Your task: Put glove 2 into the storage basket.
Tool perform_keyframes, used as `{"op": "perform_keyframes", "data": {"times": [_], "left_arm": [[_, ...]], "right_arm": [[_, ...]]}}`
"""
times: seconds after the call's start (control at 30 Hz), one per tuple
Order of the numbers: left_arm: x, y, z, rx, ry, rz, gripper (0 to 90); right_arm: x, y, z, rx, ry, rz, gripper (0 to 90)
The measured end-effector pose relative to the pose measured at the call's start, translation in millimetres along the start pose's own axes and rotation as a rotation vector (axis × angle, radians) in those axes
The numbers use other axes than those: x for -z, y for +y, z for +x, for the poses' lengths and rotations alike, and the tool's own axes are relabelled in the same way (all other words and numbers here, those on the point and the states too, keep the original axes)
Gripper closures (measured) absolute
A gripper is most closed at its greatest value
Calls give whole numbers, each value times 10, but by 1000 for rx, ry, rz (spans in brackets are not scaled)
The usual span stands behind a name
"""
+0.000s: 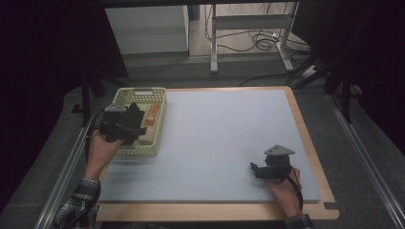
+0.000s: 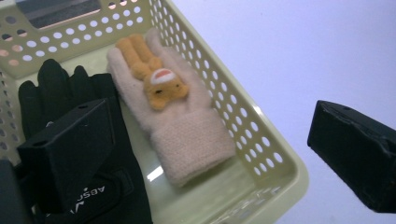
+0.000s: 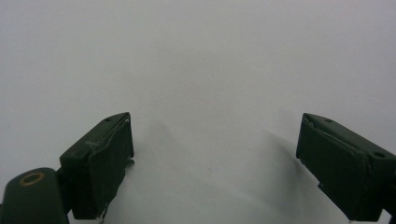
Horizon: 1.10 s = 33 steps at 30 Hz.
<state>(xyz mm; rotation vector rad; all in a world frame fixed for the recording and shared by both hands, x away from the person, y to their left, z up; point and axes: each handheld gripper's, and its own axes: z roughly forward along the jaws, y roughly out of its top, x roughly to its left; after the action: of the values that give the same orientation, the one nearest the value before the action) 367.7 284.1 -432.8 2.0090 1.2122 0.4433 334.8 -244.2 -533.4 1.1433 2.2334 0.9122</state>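
Gloves: black glove [image 2: 70, 140] and cream bear mitten [image 2: 175, 121] lie side by side inside yellow basket [image 2: 261, 140]. Your left tongs [image 2: 205, 140] hover released above them; right tongs [image 3: 215, 163] released over bare surface [image 1: 224, 138]. Both gloves look stowed; likely little left.

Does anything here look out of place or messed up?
Nothing looks spilled or broken. The only oddity: the pale yellow basket holds two unmatched gloves, a black glove and a cream knit glove with an orange animal figure on it, lying side by side. The left gripper hangs open above them.
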Motion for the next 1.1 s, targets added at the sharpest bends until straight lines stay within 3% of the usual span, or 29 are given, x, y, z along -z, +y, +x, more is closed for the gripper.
{"op": "perform_keyframes", "data": {"times": [0.53, 1.1], "left_arm": [[25, -33, -183, -42, -22, -21, 11], [-80, -102, -402, -84, -68, -41, 12]], "right_arm": [[3, 1, 3, 1, -1, 3, 108], [3, 1, 3, 3, -3, 2, 108]]}}
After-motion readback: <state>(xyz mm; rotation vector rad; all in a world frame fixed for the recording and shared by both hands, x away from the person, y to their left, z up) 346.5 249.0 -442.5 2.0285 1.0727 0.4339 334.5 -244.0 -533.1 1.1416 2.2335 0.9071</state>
